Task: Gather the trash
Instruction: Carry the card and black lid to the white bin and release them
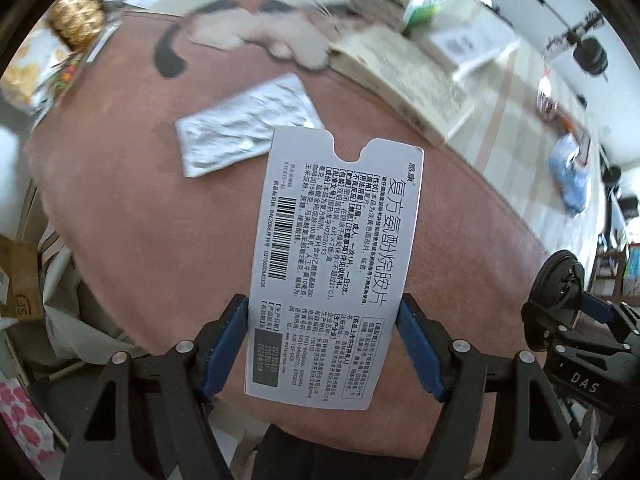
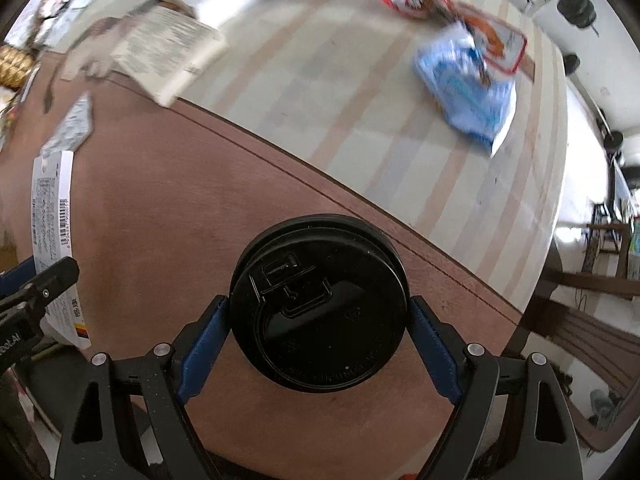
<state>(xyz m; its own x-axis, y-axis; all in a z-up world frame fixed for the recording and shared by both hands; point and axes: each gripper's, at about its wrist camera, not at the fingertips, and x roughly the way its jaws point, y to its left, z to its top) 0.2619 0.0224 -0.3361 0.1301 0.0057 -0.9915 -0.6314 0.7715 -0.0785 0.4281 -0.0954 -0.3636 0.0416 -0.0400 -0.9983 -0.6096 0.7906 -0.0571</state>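
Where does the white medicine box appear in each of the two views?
Left wrist view: the white medicine box stands in the centre, clamped between the left gripper fingers.
Right wrist view: the box shows at the left edge.
Shared landmark: the silver blister pack on the brown table.

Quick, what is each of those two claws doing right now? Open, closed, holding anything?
Left gripper: closed on a flattened white medicine box.
Right gripper: closed on a black cup lid.
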